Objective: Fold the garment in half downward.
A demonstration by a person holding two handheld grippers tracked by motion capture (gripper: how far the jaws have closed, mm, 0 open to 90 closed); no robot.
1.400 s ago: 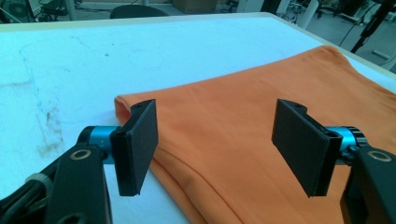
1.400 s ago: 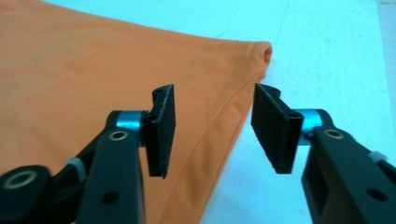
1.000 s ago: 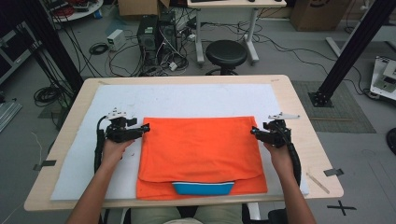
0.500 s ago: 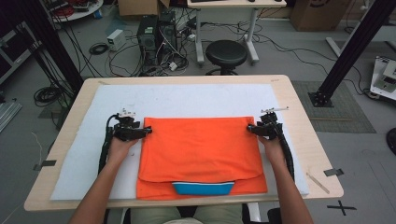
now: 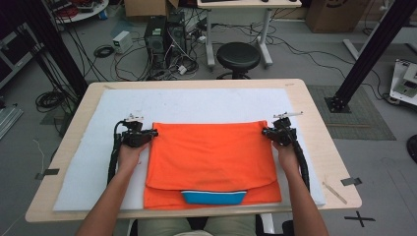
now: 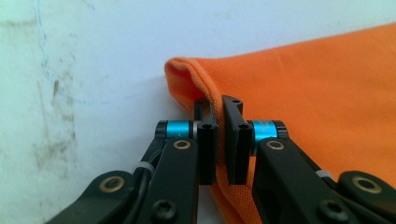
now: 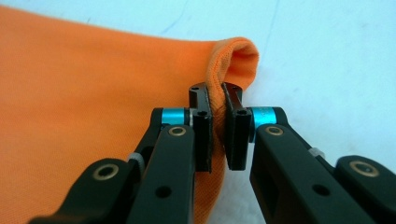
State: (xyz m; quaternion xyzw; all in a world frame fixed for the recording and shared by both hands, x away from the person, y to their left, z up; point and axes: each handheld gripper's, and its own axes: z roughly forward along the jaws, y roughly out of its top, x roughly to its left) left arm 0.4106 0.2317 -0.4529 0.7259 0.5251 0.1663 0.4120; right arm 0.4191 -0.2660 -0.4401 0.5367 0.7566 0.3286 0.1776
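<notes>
A folded orange cloth (image 5: pixel 211 157) lies flat on the white mat (image 5: pixel 196 105), with a blue band (image 5: pixel 214 197) showing at its near edge. My left gripper (image 5: pixel 153 132) is at the cloth's far left corner. Its jaws have just been closing and now pinch the orange edge (image 6: pixel 212 105) between the pads. My right gripper (image 5: pixel 265 132) is at the far right corner. Its jaws have also just been closing and clamp the bunched orange edge (image 7: pixel 217 91). Both corners pucker up slightly where they are gripped.
The white mat covers a wooden table (image 5: pixel 314 128). Beyond the table stand a black stool (image 5: pixel 238 56), a computer tower (image 5: pixel 155 32) and tangled cables on the floor. A black frame post (image 5: pixel 369 54) rises at the right.
Both grippers moved inward onto the cloth's far corners. Their jaws went from open to shut on the orange edge.
</notes>
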